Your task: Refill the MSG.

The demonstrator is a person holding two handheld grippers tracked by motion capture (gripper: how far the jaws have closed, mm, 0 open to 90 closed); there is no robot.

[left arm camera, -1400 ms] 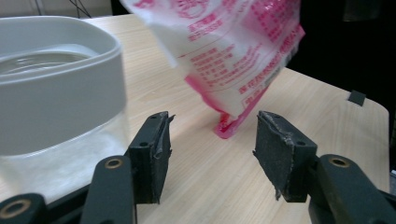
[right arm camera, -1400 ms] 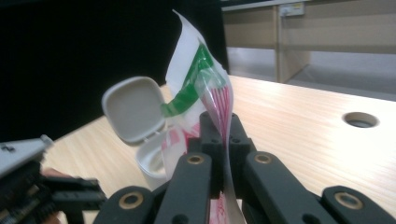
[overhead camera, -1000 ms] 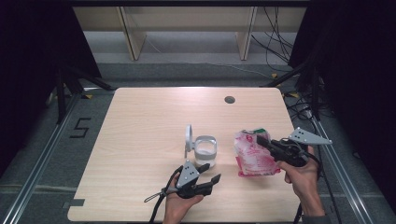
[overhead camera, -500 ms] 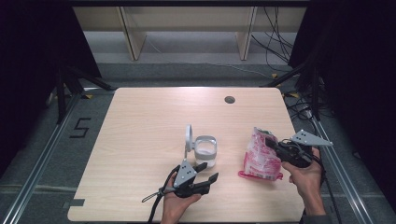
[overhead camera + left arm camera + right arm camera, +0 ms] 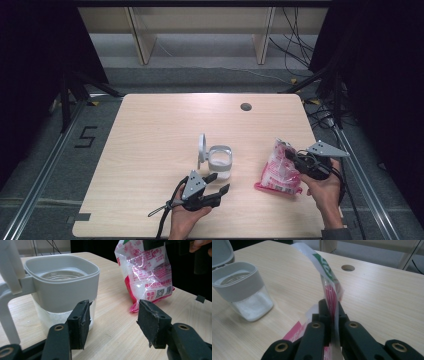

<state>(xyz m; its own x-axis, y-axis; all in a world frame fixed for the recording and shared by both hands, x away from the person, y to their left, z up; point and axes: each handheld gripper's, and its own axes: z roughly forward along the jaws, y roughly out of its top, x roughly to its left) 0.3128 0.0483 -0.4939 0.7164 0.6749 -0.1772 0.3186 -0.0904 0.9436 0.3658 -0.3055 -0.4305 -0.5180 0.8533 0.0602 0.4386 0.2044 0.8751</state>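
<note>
The bag (image 5: 279, 170) is what I am working with: a pink-and-clear plastic pouch of white granules, standing on its bottom edge on the right part of the table (image 5: 150, 145), its top lifted toward my right hand. My right gripper (image 5: 295, 159) has its jaws pressed together on the upper film of the bag; in the right gripper view the crumpled strip of plastic (image 5: 331, 297) runs straight up out of the closed black jaws. I judge I hold it there so the pouch stays upright and its mouth can be steered toward the jar without spilling.

The jar (image 5: 220, 161) sits near the table's middle, just left of the bag and apart from it. Its grey lid (image 5: 201, 148) is flipped up on its hinge at the far-left side, so the opening faces up, ready to receive. White granules already lie in the clear bottom part (image 5: 252, 306).

My left gripper (image 5: 220, 183) lies low in front of the jar with its jaws spread and nothing between them. From its own camera the jar wall (image 5: 62, 293) stands beyond the left pad (image 5: 79, 323). I reckon it waits there to steady the jar.
</note>
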